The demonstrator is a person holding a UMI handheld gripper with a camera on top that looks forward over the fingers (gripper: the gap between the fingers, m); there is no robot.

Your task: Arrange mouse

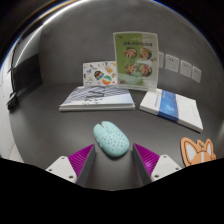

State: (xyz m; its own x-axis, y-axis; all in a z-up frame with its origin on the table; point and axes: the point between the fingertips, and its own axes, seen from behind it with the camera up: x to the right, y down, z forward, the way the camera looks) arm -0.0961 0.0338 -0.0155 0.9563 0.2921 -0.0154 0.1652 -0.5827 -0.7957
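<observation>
A mint-green mouse (111, 139) with a dotted top lies on the grey table (60, 130), just ahead of my fingers and partly between their tips. My gripper (113, 160) is open. Its magenta pads (84, 157) stand apart on either side of the mouse's near end, with a gap at each side. Nothing is held.
A striped book (96, 97) lies beyond the mouse to the left, and a white and blue booklet (172, 107) to the right. Two illustrated cards (134, 61) stand upright behind them. An orange cat-shaped thing (198, 151) sits near the right finger.
</observation>
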